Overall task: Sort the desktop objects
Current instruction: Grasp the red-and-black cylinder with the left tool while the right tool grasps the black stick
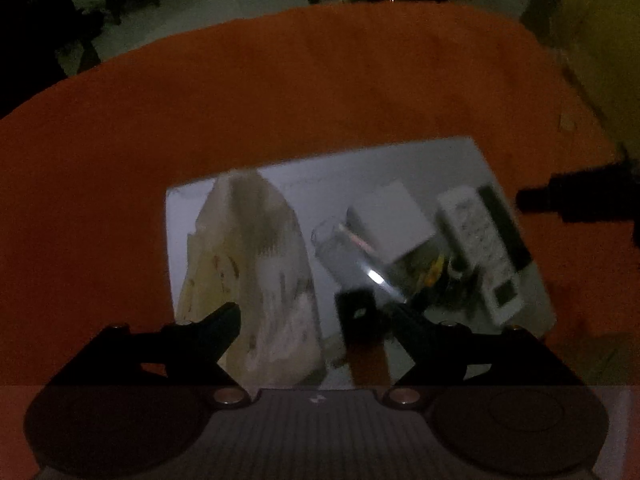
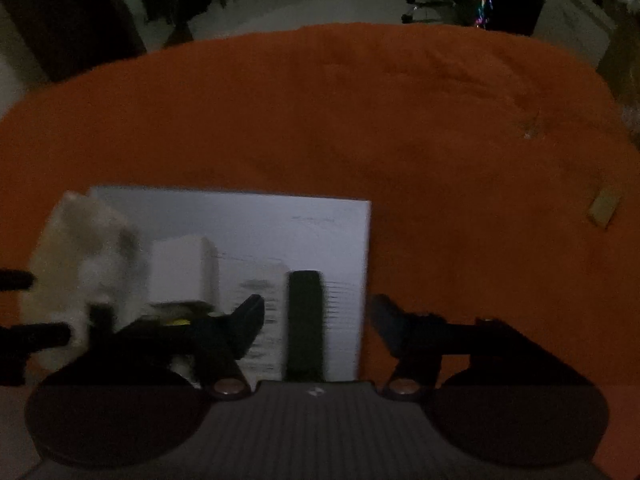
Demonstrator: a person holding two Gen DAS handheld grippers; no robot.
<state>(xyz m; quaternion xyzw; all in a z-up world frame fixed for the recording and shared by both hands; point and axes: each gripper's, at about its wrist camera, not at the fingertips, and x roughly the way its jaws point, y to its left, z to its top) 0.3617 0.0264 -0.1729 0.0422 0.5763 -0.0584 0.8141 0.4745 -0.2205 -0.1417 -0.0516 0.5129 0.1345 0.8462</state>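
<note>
Dim room, dark furniture at the far edge; orange cloth [image 1: 320, 80] over the whole desk, a white board [image 1: 400, 168] on it near the grippers. Everything to be sorted crowded on that board: crumpled bag [image 1: 256, 264] at the left, clear cup [image 1: 344, 252] lying on its side, white box [image 1: 392, 220] behind it, white remote [image 1: 480, 248] and black remote [image 2: 306, 320] at the right, small dark clutter between. One tan scrap [image 2: 604, 208] well apart on the cloth, far right. No sorted groups visible yet, so probably at the very start, nothing put away.

Left gripper [image 1: 316, 320] low over the bag and a black-and-orange tool [image 1: 360, 332], fingers fairly wide, nothing held. Right gripper [image 2: 316, 320] astride the black remote, fingers at middling width, apart from its sides as far as the blur allows. Likely first pick: that remote. All items left to place.
</note>
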